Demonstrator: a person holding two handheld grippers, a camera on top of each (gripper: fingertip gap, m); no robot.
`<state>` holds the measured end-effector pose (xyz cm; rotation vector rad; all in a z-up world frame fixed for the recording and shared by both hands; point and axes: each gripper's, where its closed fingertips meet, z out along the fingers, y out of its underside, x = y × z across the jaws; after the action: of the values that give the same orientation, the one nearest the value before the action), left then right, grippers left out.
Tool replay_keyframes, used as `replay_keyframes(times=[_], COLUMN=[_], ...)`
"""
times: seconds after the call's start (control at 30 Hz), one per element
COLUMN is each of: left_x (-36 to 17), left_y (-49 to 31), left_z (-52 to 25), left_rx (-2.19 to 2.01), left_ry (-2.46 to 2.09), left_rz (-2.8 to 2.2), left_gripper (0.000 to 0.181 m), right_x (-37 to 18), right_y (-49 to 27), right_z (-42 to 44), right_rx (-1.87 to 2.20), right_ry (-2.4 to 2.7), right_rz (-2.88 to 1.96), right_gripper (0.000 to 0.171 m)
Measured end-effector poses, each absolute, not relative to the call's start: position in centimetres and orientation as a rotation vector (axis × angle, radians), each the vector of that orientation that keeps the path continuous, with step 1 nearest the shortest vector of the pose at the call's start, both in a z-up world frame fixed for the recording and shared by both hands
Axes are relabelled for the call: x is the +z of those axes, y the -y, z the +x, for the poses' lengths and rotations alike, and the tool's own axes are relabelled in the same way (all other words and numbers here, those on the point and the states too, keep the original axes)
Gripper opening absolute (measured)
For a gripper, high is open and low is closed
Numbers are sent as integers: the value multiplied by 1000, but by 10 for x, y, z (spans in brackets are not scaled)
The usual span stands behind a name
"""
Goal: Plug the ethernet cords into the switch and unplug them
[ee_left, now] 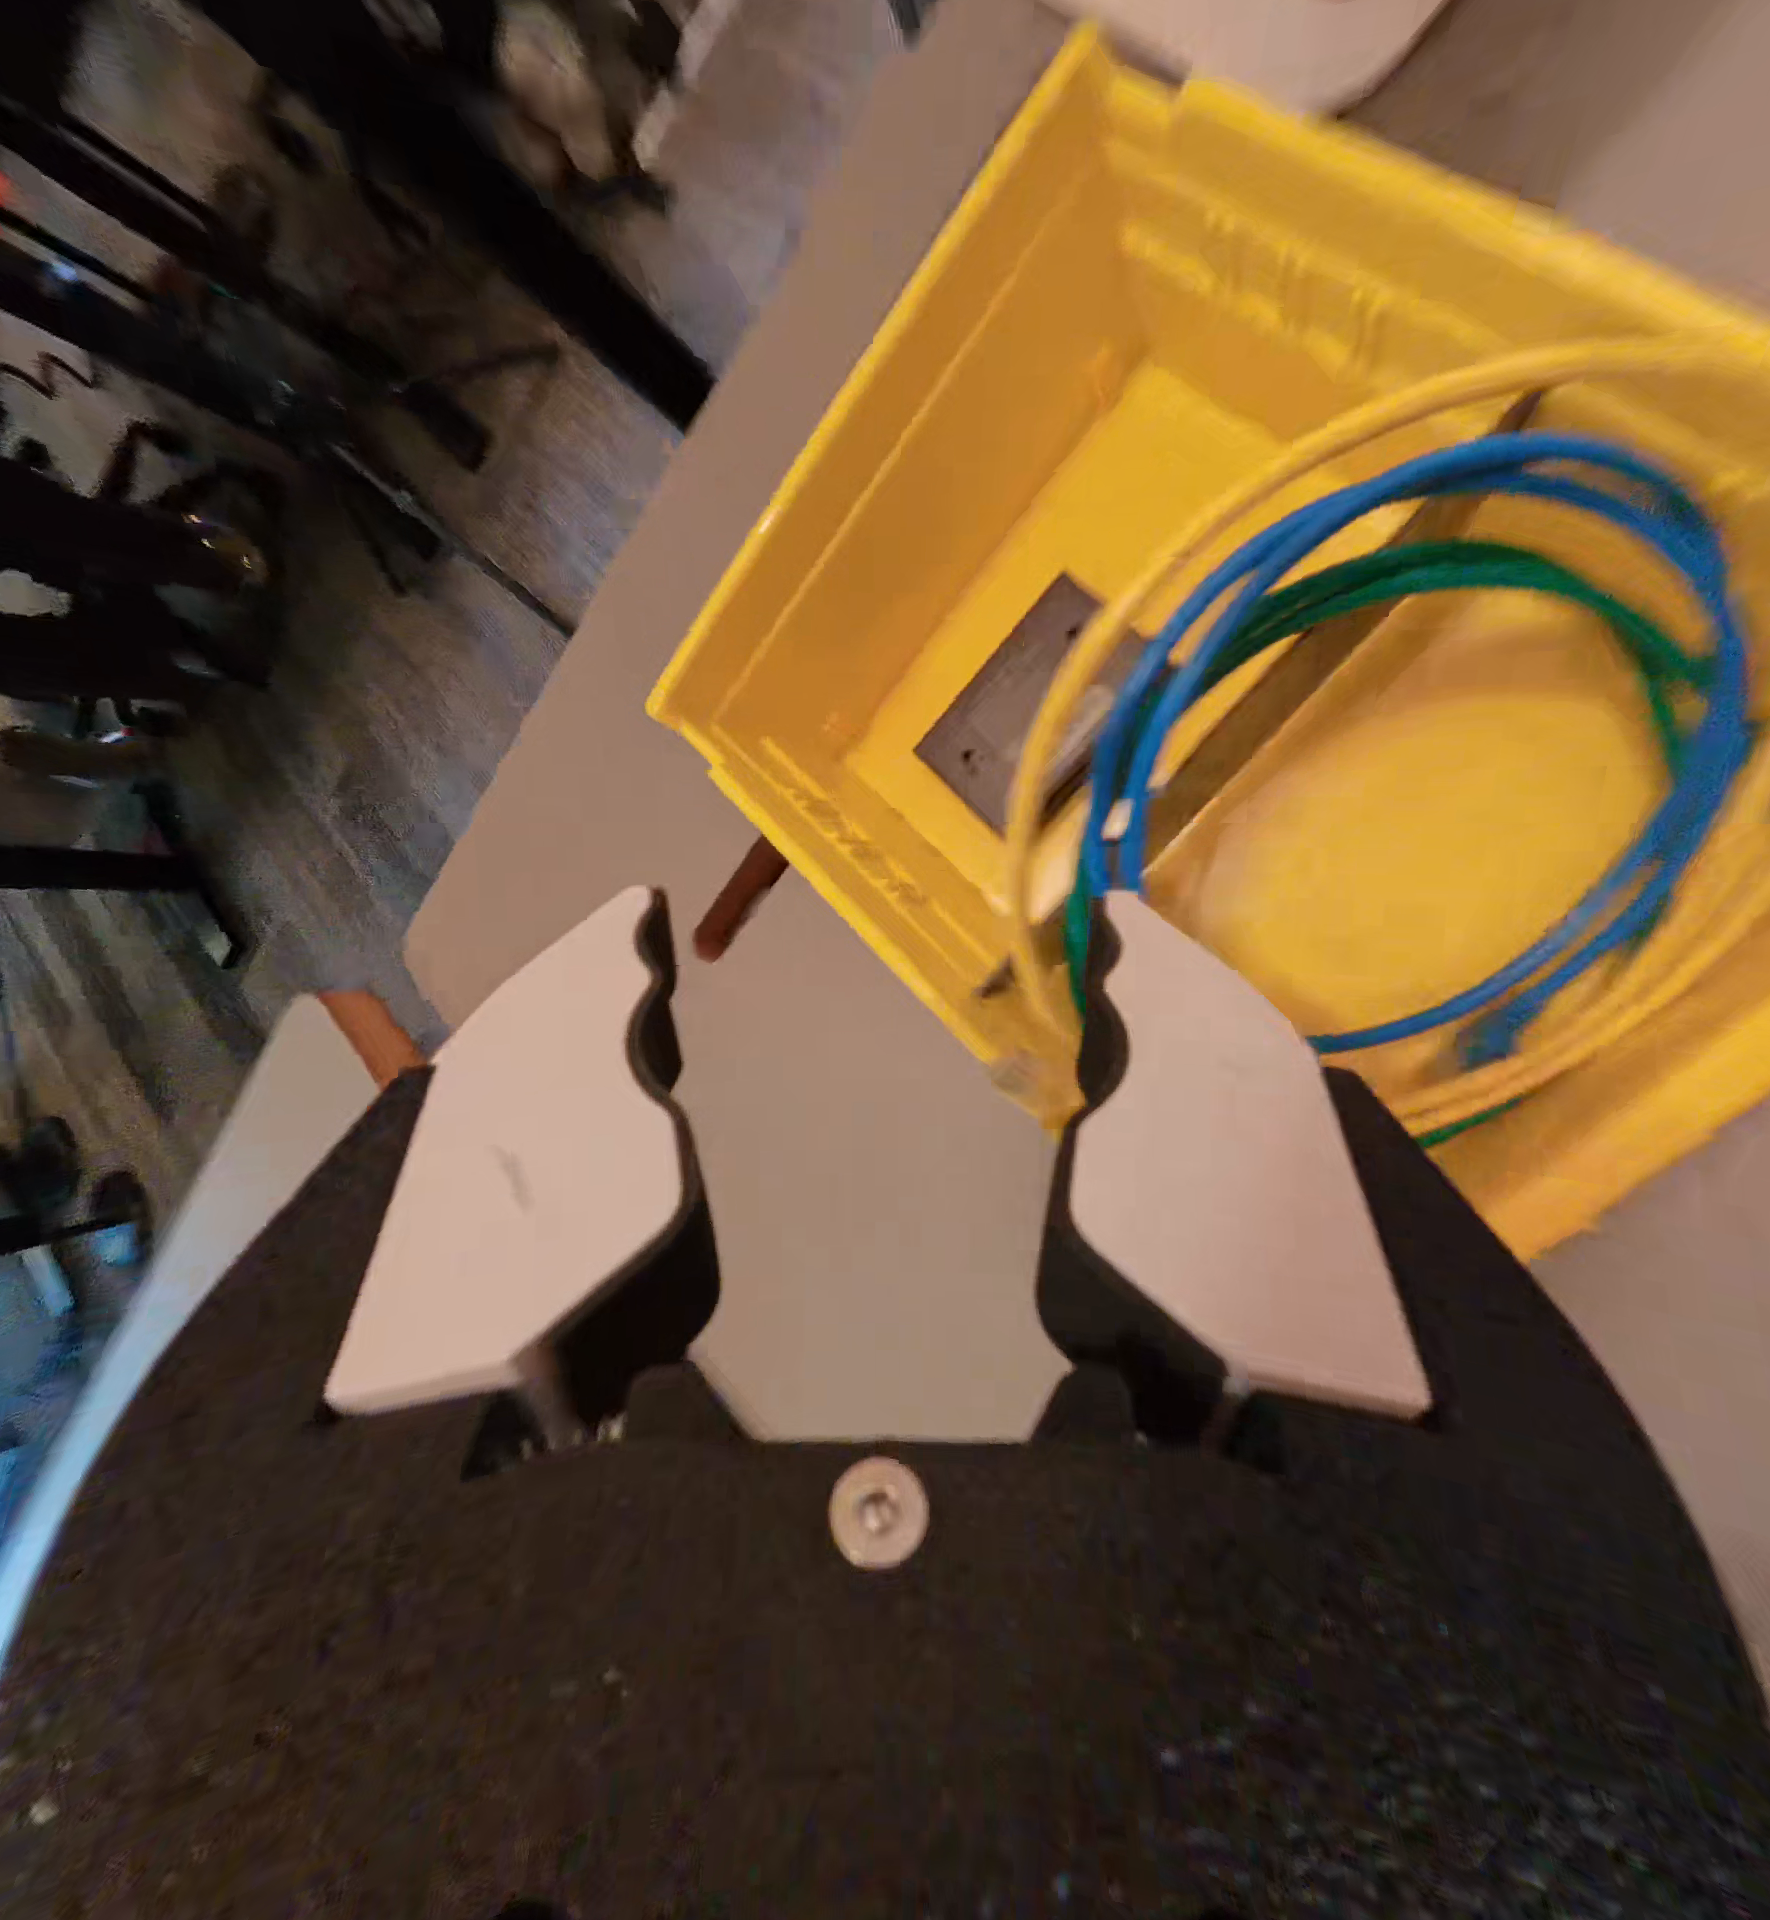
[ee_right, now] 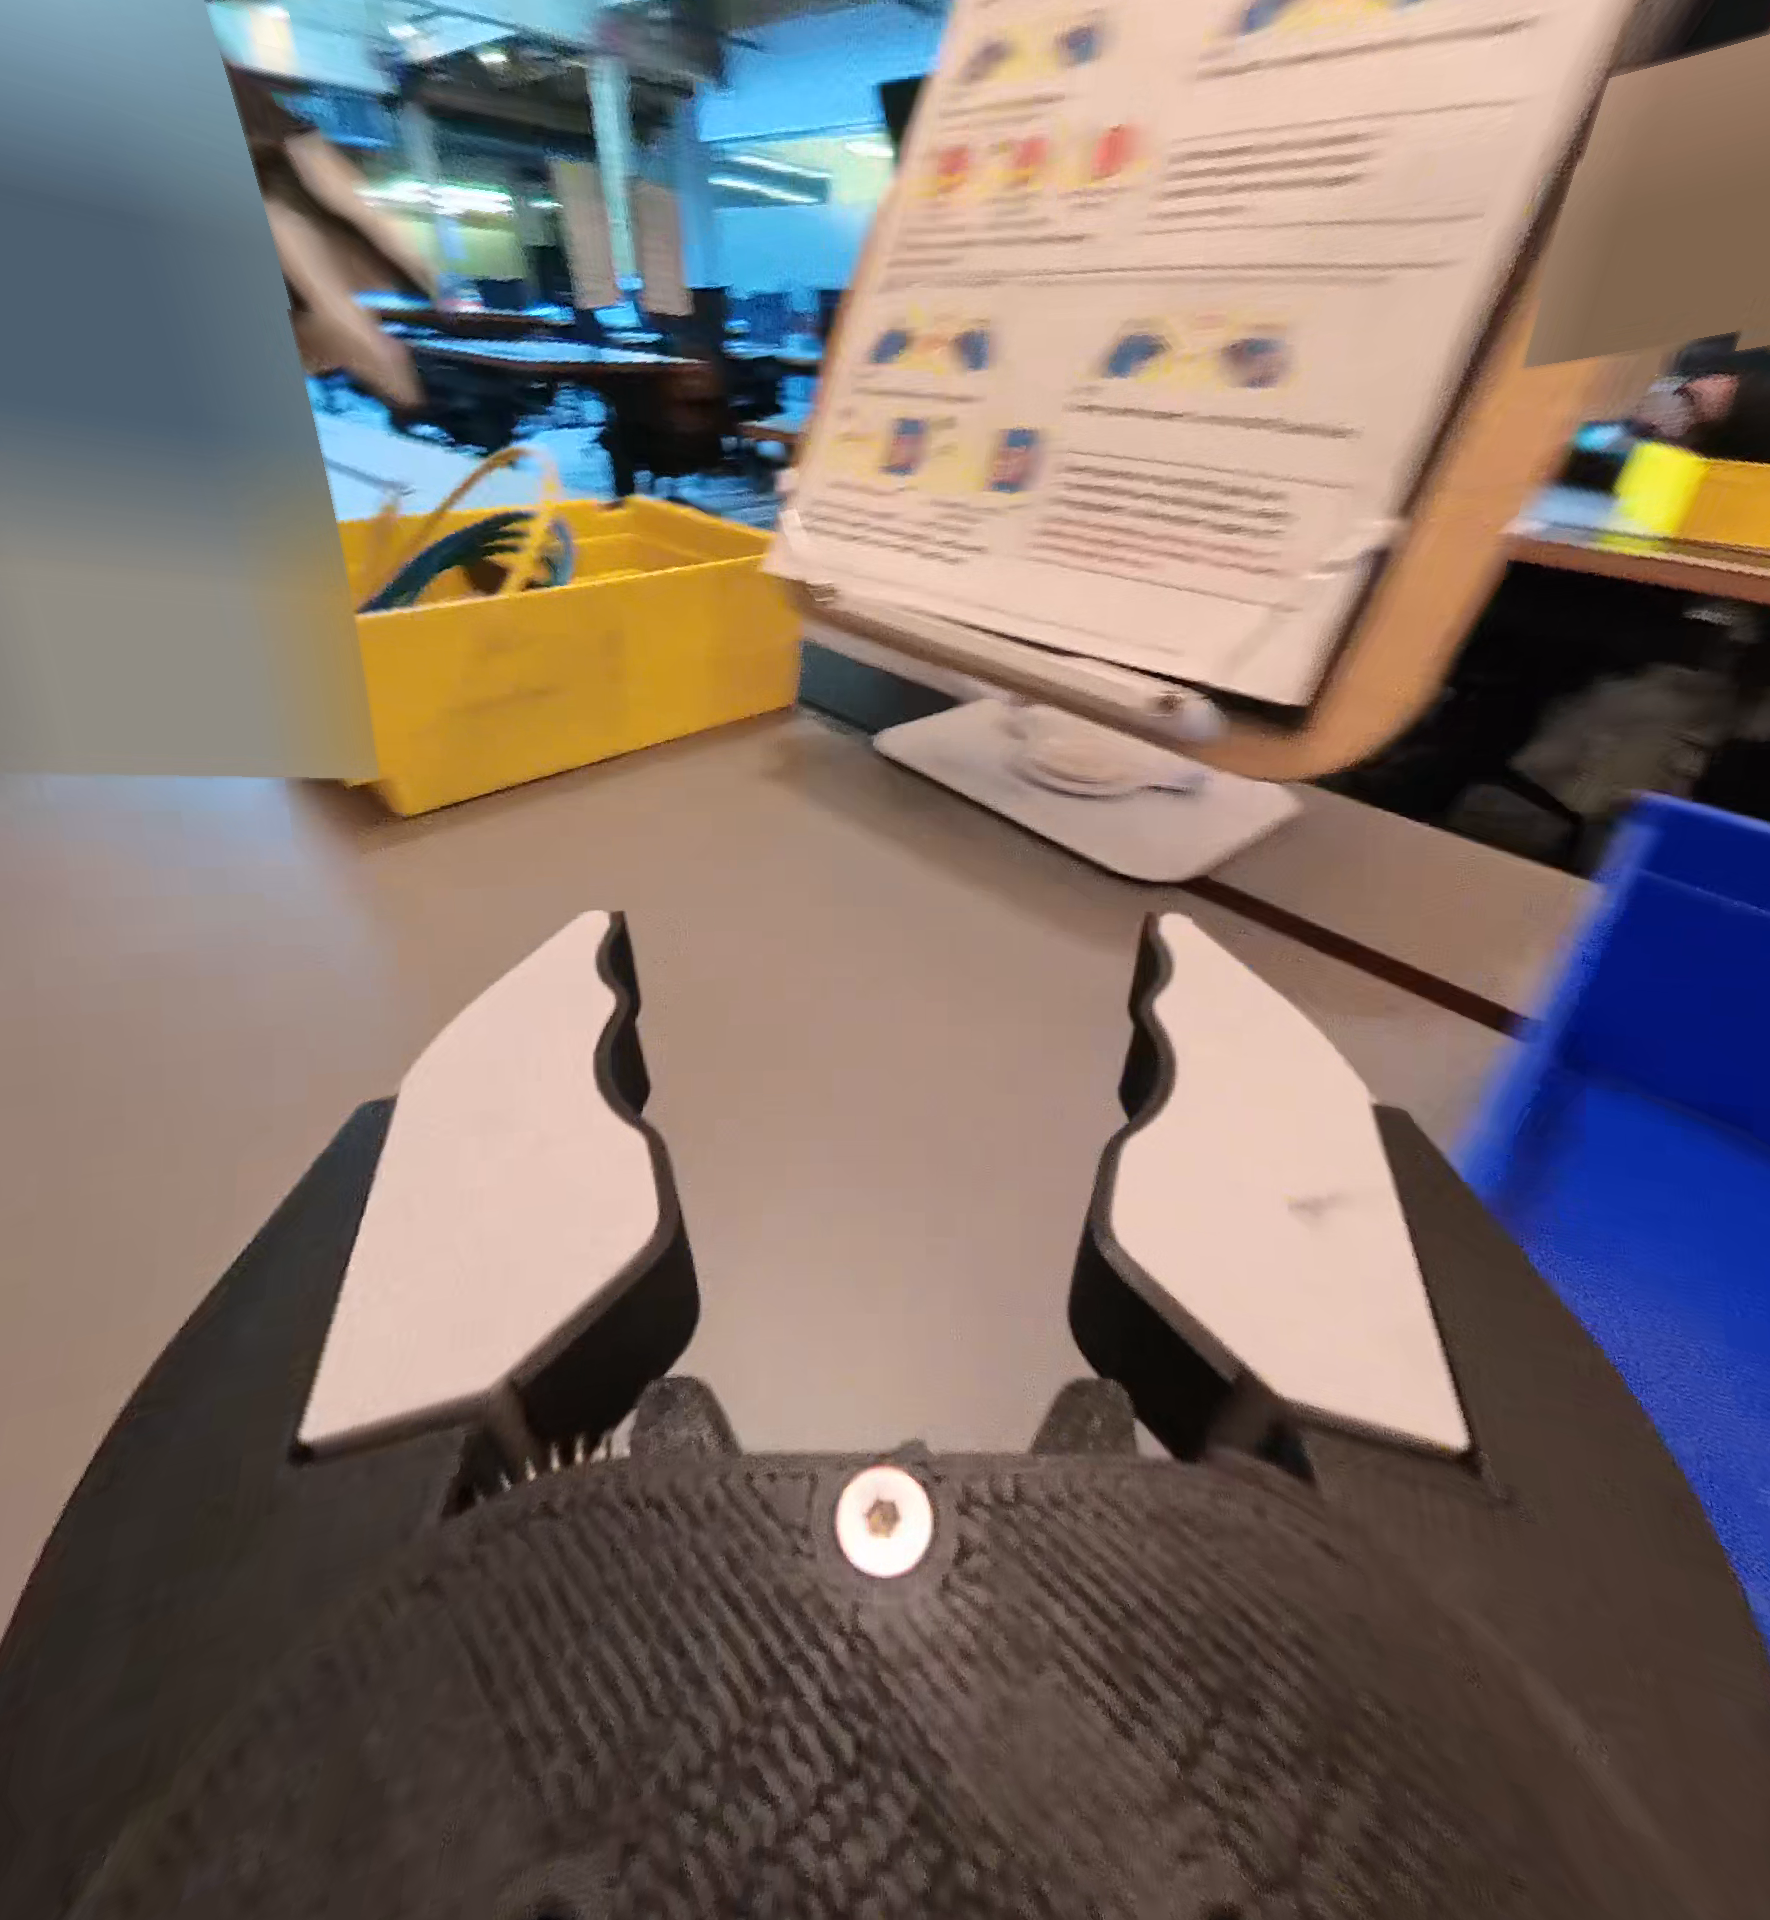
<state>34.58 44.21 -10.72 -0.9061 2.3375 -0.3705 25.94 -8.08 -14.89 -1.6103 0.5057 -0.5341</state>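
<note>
A yellow bin (ee_left: 922, 436) sits on the grey table and holds coiled ethernet cords: blue (ee_left: 1712, 665), green (ee_left: 1546, 566) and pale yellow (ee_left: 1265, 426). A grey switch (ee_left: 1006, 707) lies inside the bin, partly hidden under the cords. My left gripper (ee_left: 886, 925) is open and empty, above the table just in front of the bin's near corner. In the right wrist view the same bin (ee_right: 569, 655) stands far left with cords (ee_right: 486, 551) sticking out. My right gripper (ee_right: 886, 935) is open and empty above bare table, well short of the bin.
A tilted board with an illustrated sheet (ee_right: 1151, 343) stands on a white base (ee_right: 1089, 800) behind the right gripper. A blue bin (ee_right: 1691, 1195) is at the right. The table edge (ee_left: 507, 810) and floor lie left of the left gripper. Left tips to right tips: about 55 centimeters. My left gripper is the nearer one to the grey switch (ee_left: 1006, 707): about 15 centimeters, against 50 centimeters.
</note>
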Motion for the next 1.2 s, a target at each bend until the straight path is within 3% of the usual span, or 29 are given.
replay_keyframes(times=[0.03, 0.13, 0.2, 0.3, 0.57, 0.7, 0.9, 1.2], left_x=[-111, -134, -160, -192, -226, -225, -228, -247], left_y=[-446, -451, -448, -438, -420, -426, -457, -424], left_z=[364, 407, 418, 428, 415, 422, 417, 393], left_rx=[-269, -22, 78, 180, 207, 223, 615, 241], left_ry=[-2377, -2499, -2626, -2714, -2862, -2837, -2779, -3014], left_rz=[-862, -677, -618, -515, -453, -407, -96, -424], left_gripper=[79, 85, 91, 88, 9, 15, 34, 49], right_x=[-157, -163, -154, -175, -186, -186, -186, -185], right_y=[65, 43, 32, 19, 18, 19, 19, 19], right_z=[258, 253, 237, 229, 235, 235, 236, 235], right_rx=[-531, -631, -643, -510, -360, -349, -341, -337], right_ry=[-466, -402, -310, -307, -367, -371, -381, -372], right_rz=[-1628, -1635, -1590, -1674, -1637, -1632, -1628, -1624], right_gripper=[89, 91, 83, 98, 106, 105, 100, 98])
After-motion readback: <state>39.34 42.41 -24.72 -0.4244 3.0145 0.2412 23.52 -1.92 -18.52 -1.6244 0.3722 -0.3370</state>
